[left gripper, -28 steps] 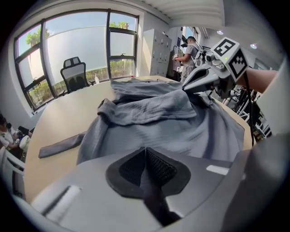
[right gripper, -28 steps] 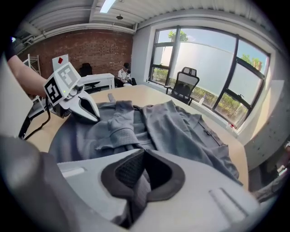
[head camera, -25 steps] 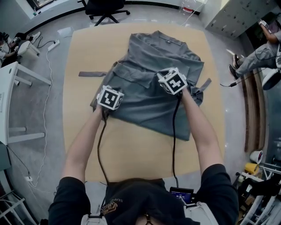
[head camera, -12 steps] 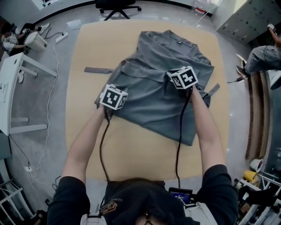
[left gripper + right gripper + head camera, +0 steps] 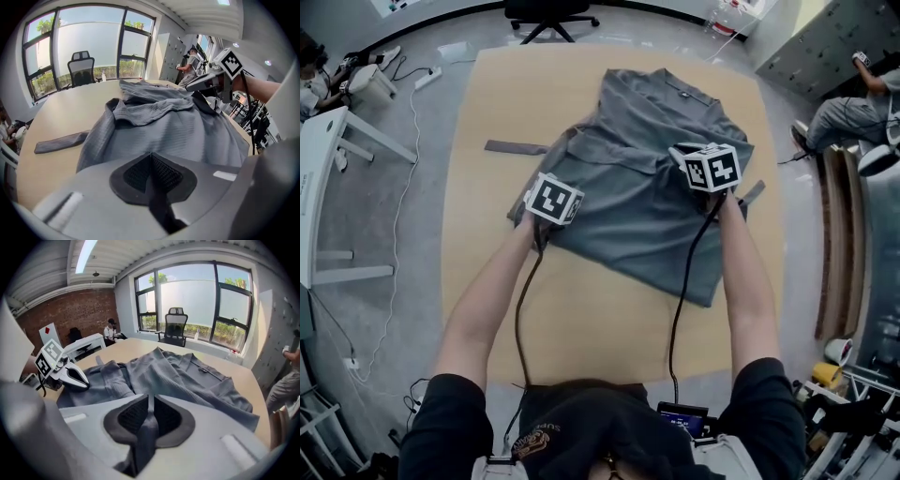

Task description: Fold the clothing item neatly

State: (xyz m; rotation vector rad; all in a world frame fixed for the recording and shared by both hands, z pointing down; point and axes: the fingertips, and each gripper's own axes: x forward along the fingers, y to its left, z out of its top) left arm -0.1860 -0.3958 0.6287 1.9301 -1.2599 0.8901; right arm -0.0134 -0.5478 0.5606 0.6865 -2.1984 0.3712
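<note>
The grey garment (image 5: 647, 178) lay half folded across the upper centre of the table (image 5: 487, 281). The left gripper (image 5: 151, 161) was clamped on its left edge. The right gripper (image 5: 150, 404), its jaws just easing apart, pinched a fold at the right

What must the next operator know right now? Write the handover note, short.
Left gripper: fingers shut at the left edge of the grey ribbed garment, apparently pinching cloth.
Right gripper: at the garment's right side with grey cloth between its fingers, which have just been opening.
Garment: on the tan wooden table, collar away from the person, left side folded in over the middle. A loose grey fabric strip lies to its left.
Done: one side folded in.
Left: probably the right side, then the bottom, then smoothing.
</note>
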